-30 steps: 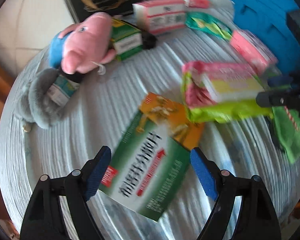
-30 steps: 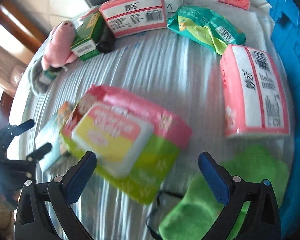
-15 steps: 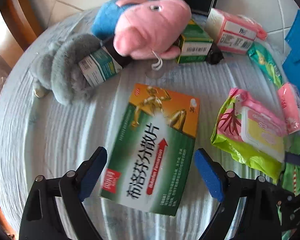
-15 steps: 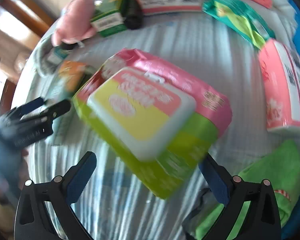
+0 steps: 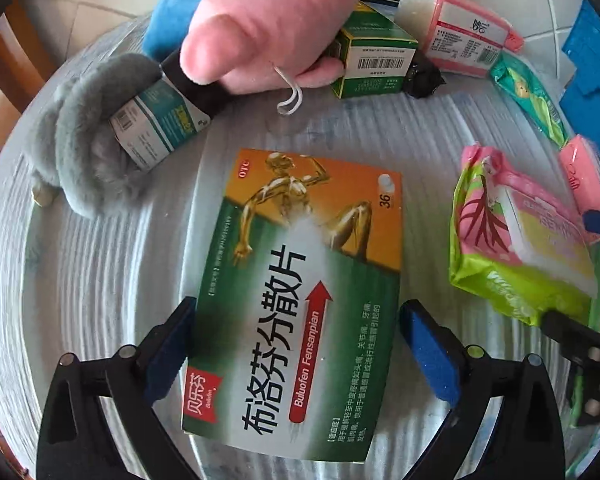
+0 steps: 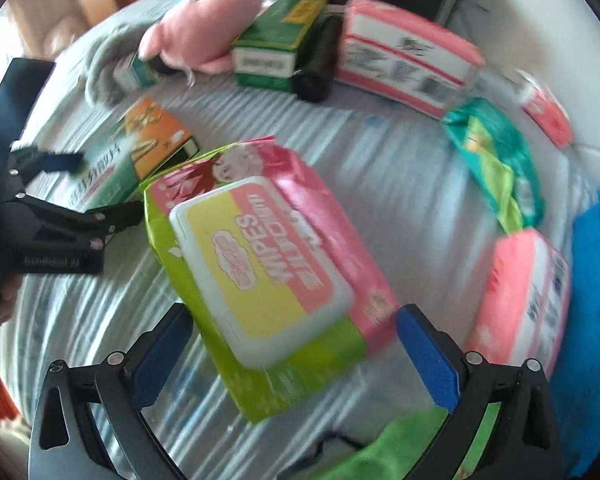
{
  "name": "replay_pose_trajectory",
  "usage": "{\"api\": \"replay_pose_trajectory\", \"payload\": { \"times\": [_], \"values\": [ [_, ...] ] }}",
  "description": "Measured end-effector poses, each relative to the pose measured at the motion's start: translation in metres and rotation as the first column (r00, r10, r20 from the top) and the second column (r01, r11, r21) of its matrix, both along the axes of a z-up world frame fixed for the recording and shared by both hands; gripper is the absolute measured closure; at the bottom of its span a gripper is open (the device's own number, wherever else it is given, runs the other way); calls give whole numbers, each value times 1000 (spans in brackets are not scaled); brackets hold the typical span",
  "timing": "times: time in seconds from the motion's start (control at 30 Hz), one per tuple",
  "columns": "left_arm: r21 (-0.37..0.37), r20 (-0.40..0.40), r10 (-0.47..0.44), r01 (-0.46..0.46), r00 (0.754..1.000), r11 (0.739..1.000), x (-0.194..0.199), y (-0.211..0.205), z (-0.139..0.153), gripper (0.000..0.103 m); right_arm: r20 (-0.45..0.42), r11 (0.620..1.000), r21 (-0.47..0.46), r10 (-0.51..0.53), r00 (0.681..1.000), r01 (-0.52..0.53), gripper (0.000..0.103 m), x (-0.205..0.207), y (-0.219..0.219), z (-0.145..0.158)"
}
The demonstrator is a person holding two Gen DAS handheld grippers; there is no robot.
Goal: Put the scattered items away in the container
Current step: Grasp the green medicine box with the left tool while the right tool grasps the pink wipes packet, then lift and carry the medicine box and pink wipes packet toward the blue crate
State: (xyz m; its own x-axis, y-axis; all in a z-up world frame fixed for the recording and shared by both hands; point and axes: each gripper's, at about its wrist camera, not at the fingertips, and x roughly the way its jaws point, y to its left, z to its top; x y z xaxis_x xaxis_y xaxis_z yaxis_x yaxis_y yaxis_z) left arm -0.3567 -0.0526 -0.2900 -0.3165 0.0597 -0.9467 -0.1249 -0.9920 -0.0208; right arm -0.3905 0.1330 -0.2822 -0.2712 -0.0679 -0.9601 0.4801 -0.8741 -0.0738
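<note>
Left gripper (image 5: 298, 344): jaws opening, medicine box (image 5: 300, 300) framed between, unpinched.
Right gripper (image 6: 292, 350): jaws spread around wipes pack (image 6: 268, 276).

The medicine box (image 5: 300, 304) is glossy printed cardboard. Beyond it, the pink pig toy (image 5: 268, 24) is soft matt plush. Right of the box, the wipes pack (image 5: 516, 252) is shiny crinkled plastic film with a smooth hard lid. The table (image 5: 100, 264) wears ribbed white foam sheeting.

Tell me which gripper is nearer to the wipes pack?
Right. The right gripper has its open fingers on both sides of the wipes pack; the left gripper is opening around the medicine box beside it.
</note>
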Motion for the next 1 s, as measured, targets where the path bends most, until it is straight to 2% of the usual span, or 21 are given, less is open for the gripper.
{"api": "replay_pose_trajectory", "payload": {
  "times": [0.07,0.13,0.4,0.47,0.5,0.53,0.6,0.73,0.83,1.0],
  "values": [
    [5,-6,-5,5,1000,1000,1,-2,1,3,-48,995,96,35,998,-31,0,-5,-10,-9],
    [6,-12,-5,5,1000,1000,5,-3,2,4,-89,987,141,86,992,-73,0,-8,-19,-12],
    [16,-14,12,-12,1000,1000,5,-13,7,4,-158,986,98,149,976,-134,0,-28,-28,2],
    [16,-14,22,-22,1000,1000,2,-14,8,4,-130,988,73,142,981,-134,0,-37,-26,-4],
    [14,-15,27,-27,1000,1000,1,-14,8,4,-73,992,52,117,990,-113,0,-44,-22,-12],
    [14,-16,30,-30,999,999,0,-14,9,4,1,998,17,61,998,-61,0,-51,-17,-24],
    [15,-18,34,-34,999,999,-2,-16,10,4,66,996,-85,-26,998,31,0,-51,-7,-27],
    [10,-16,26,-26,1000,1000,-6,-18,11,4,108,981,-187,-38,993,58,0,-34,-4,-21],
    [3,-11,28,-28,1000,1000,-10,-19,12,4,104,981,-188,-31,994,51,0,-32,-4,-20],
    [9,-19,32,-31,999,999,-12,-25,14,3,78,973,-202,-98,992,112,0,-43,0,-18]
  ]
}}
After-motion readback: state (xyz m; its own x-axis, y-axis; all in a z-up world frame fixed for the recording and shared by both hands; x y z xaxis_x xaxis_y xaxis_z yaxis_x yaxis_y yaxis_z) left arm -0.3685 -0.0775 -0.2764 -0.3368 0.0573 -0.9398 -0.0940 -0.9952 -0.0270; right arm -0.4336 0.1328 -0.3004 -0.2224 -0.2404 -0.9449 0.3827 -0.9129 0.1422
